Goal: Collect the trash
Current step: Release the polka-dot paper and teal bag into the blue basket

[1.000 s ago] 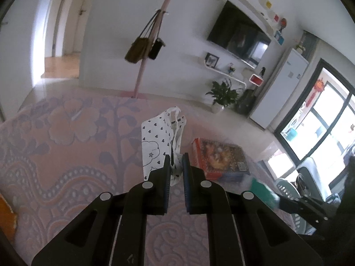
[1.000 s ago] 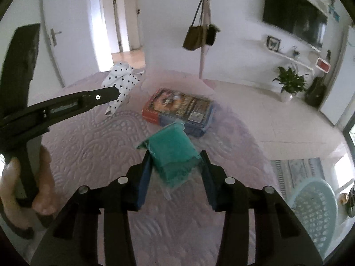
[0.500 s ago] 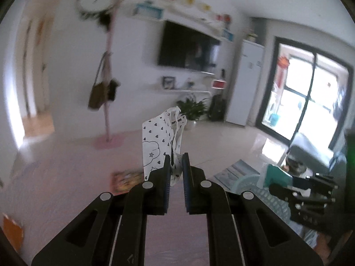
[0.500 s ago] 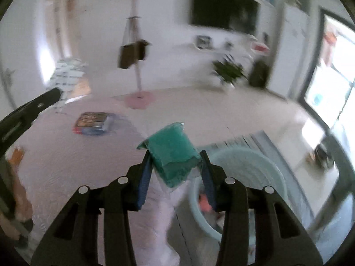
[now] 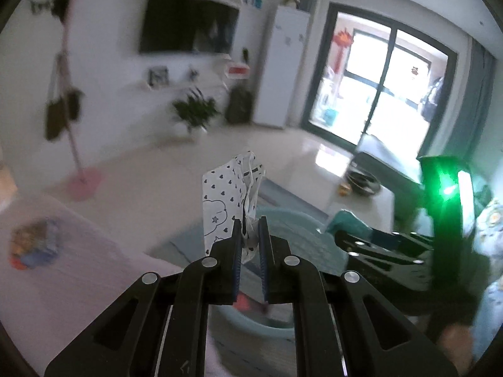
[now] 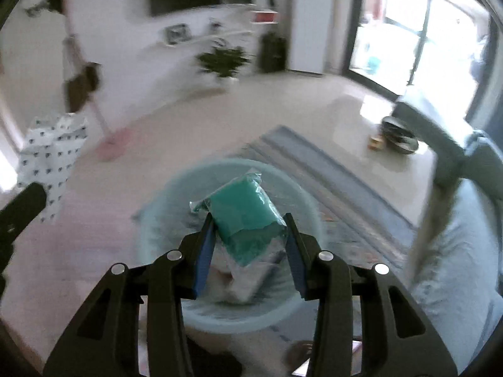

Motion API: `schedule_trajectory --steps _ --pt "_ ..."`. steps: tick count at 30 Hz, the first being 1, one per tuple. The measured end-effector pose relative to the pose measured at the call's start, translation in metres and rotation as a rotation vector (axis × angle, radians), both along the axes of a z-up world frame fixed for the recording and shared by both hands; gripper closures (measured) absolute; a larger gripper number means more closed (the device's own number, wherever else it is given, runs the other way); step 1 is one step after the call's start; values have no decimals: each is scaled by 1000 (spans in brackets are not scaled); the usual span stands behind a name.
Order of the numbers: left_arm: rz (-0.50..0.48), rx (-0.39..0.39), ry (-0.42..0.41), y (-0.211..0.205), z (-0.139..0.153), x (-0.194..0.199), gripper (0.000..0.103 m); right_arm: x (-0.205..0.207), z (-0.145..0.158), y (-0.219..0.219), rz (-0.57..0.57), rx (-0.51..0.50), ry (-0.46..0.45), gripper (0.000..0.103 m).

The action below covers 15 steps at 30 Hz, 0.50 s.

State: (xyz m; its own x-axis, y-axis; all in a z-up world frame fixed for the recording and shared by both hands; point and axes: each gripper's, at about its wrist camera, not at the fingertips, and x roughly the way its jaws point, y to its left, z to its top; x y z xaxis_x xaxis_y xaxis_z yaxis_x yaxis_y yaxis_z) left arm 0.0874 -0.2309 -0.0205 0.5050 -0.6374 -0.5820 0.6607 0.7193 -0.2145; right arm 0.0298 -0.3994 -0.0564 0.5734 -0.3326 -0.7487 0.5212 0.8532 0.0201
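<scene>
the right hand-held gripper (image 6: 250,240) is clamped on a teal packet in clear wrap (image 6: 246,216), which hangs directly above the pale blue round basket (image 6: 308,301) on the floor; the left hand-held gripper (image 5: 250,242) is pinched together on a white wrapper printed with small black hearts (image 5: 226,207), held above the near rim of the same basket (image 5: 273,330) in its own view

the step in hand looks like the drop into the basket. the teal packet already sits over the middle of the basket, so the right side probably needs only to lower a little and then let the jaws part fully, since crinkly plastic may cling to a blue pad (image 6: 204,251). a small shake should free it if it sticks

the heart wrapper is light and stands tall out of the jaws, so it could flutter sideways when let go. it seems wiser to bring the left hand-held gripper further over the basket, toward its centre, and lower it close to the rim before release. the basket already holds a whitish packet (image 6: 248,281) and something pinkish (image 5: 242,301), so there is room

both views are blurred by motion, so steadying over the basket first would help. the two tools sit close beside each other above the basket, so releasing one at a time avoids a knock
</scene>
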Motion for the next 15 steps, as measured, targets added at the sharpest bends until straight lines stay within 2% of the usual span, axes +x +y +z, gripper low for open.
schedule_trajectory --steps 3,5,8,11,13,14,15 --pt "-74 -41 150 -9 -22 16 95 3 -15 -14 -12 37 13 64" --pt "-80 -57 211 -13 -36 23 95 3 -25 -20 -12 60 17 64" --pt "-87 -58 243 -19 -51 30 94 1 -32 -27 -13 75 19 64" --pt "-104 -48 252 -24 -56 32 89 3 -33 -32 -4 107 9 62" --pt "-106 -53 245 -25 -53 28 70 1 -32 -29 -10 121 1 60" --pt "-100 -59 236 -22 -51 26 54 0 -30 -30 -9 124 -6 57" --pt "-96 -65 224 -20 -48 24 45 -1 -29 -31 -12 124 -15 51"
